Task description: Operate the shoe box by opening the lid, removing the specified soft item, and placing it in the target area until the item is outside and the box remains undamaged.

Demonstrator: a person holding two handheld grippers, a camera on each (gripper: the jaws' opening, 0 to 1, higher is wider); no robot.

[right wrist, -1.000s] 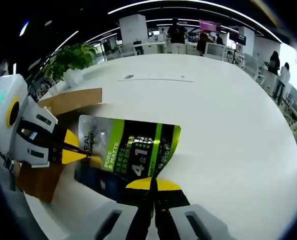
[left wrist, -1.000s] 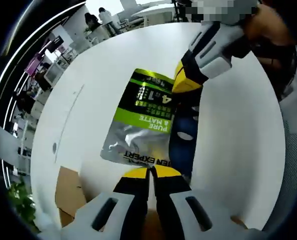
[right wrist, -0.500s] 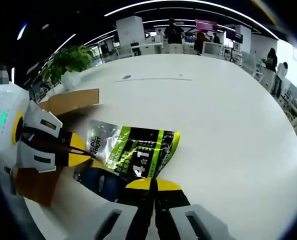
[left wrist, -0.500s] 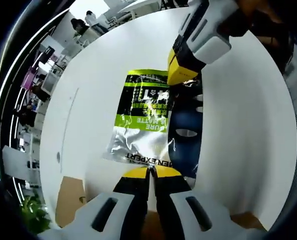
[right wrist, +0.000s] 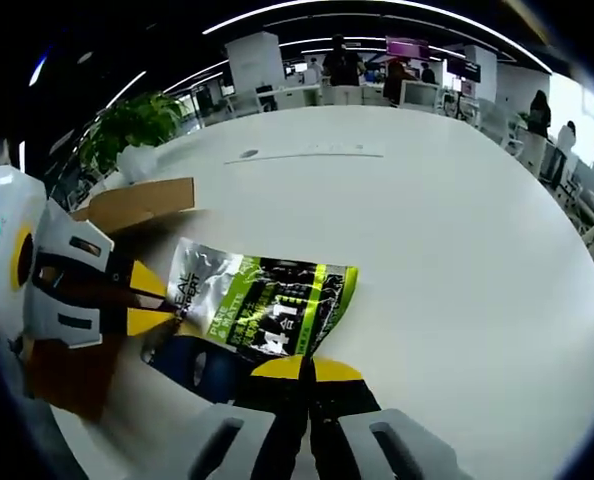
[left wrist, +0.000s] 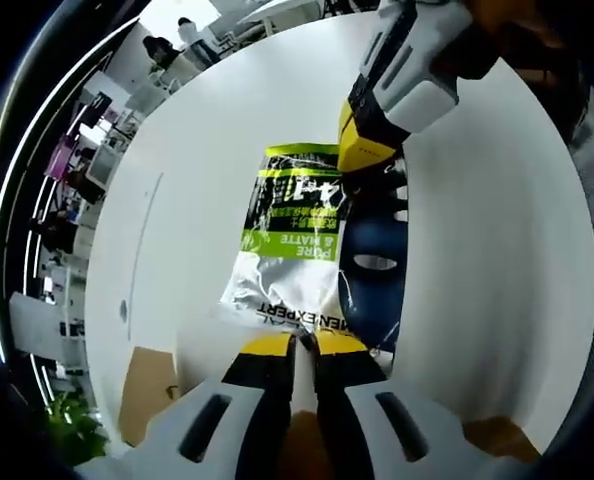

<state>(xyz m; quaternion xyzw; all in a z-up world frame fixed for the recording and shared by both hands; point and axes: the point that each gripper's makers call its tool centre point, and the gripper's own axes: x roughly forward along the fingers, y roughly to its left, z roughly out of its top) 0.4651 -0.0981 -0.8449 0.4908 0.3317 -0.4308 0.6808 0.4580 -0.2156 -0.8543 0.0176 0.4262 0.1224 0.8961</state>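
Two soft packs lie on the white bench (right wrist: 457, 230), one half over the other: a silver-and-green pouch (left wrist: 292, 240) printed "PURE & MATTE" and "EXPERT", and a dark blue pack (left wrist: 375, 262) tucked beside and partly under it. In the right gripper view the pouch (right wrist: 267, 308) lies flat, its green end towards that camera, with the blue pack (right wrist: 202, 362) poking out at the lower left.

The right tongs (right wrist: 302, 368) have their yellow tips pressed together on the pouch's near edge — no gap between the jaws. In the left gripper view they (left wrist: 362, 160) come in from the top, pinching the pouch's far end.

The left tongs (left wrist: 298, 345) stand narrowly parted, a slim gap between the yellow tips, just at the pouch's silver edge; whether they touch it I cannot tell. In the right gripper view they (right wrist: 162, 305) sit at the pouch's silver end.

The brown cardboard shoe box (right wrist: 137, 203) stands on the bench behind the left tongs — apart from the pouch.
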